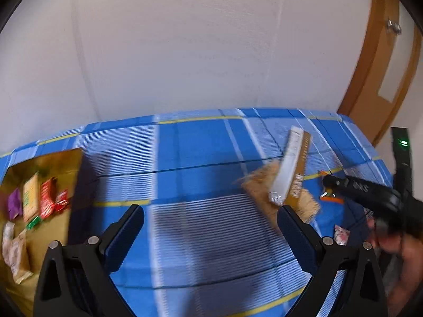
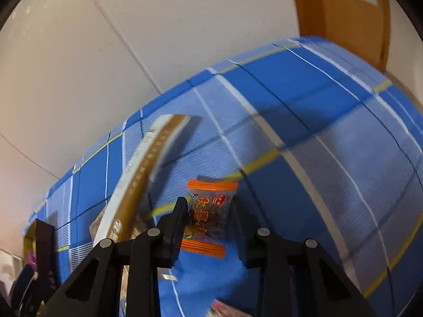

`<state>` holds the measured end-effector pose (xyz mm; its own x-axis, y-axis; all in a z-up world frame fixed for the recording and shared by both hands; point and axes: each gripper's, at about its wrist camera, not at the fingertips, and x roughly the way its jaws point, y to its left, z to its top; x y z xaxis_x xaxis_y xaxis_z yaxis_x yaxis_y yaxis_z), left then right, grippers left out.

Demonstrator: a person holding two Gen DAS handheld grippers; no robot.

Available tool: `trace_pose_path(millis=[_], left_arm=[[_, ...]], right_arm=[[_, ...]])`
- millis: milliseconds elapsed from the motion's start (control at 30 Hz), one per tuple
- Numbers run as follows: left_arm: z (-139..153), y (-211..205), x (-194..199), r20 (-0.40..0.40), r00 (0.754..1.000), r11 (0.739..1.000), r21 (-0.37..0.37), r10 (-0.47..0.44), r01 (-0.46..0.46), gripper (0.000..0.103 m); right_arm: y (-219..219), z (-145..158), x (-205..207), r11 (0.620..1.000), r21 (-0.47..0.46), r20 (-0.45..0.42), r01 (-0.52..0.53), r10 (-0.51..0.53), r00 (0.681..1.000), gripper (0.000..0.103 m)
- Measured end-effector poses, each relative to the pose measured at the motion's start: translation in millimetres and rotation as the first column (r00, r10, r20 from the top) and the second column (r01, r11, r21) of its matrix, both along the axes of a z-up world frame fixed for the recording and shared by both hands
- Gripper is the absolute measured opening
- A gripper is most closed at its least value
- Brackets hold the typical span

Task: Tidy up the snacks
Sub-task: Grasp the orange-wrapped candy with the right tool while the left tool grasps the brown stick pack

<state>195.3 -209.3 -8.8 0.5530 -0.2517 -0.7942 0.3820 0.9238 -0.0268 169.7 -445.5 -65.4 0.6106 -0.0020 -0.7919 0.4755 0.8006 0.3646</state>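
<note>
I am pinching the orange-edged snack packet between my right fingers above the bed, left fingers spread empty, next carrying it toward the gold tray at nine o'clock.

Two matte black handheld grippers: the left gripper has dark blue finger pads and silver pivot screws; the right gripper matches, a green indicator light glowing above a bare-skinned hand

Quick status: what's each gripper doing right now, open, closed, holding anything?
Left gripper: open, holding nothing.
Right gripper: closed on the orange-edged snack packet.
</note>
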Motion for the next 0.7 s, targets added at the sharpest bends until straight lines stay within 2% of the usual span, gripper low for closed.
trace_pose_path(millis=[200,367,533,567,600,633,700], left_arm=[[-17.5,-74.0,21.5,-0.020,0.996,0.991,0.107,-0.082,0.084,0.101],[-30.9,-105.7,34.7,0.002,0.991,0.969,0.208,-0.136,0.132,0.101],[-34.2,-117.3,39.5,0.009,0.979,0.960,0.196,-0.203,0.198,0.099],[-35.9,-119.2,40.5,0.012,0.978,0.959,0.200,-0.209,0.202,0.095],[-37.6,-120.1,41.6,0.004,0.976,0.957,0.197,-0.219,0.214,0.084],[-39.4,-119.9,42.3,-0.018,0.972,0.956,0.175,-0.235,0.235,0.063],[-38.9,-116.1,43.4,-0.059,0.965,0.961,0.093,-0.255,0.260,0.044]], right_arm=[[-6.6,3.1,-22.8,1.000,0.016,-0.002,-0.003,0.003,1.000,0.033],[-12.4,4.3,-31.1,1.000,0.021,-0.008,0.020,-0.019,1.000,0.032],[-19.8,2.5,-34.9,0.997,0.071,0.012,0.015,-0.015,1.000,0.032],[-20.2,2.5,-35.5,0.997,0.075,0.014,0.014,-0.015,1.000,0.032],[-20.1,2.7,-35.8,0.997,0.077,0.015,0.014,-0.015,1.000,0.032],[-19.7,3.6,-36.9,0.997,0.075,0.015,0.014,-0.015,1.000,0.032],[-18.4,4.0,-36.5,0.998,0.067,0.014,0.016,-0.017,1.000,0.032]])
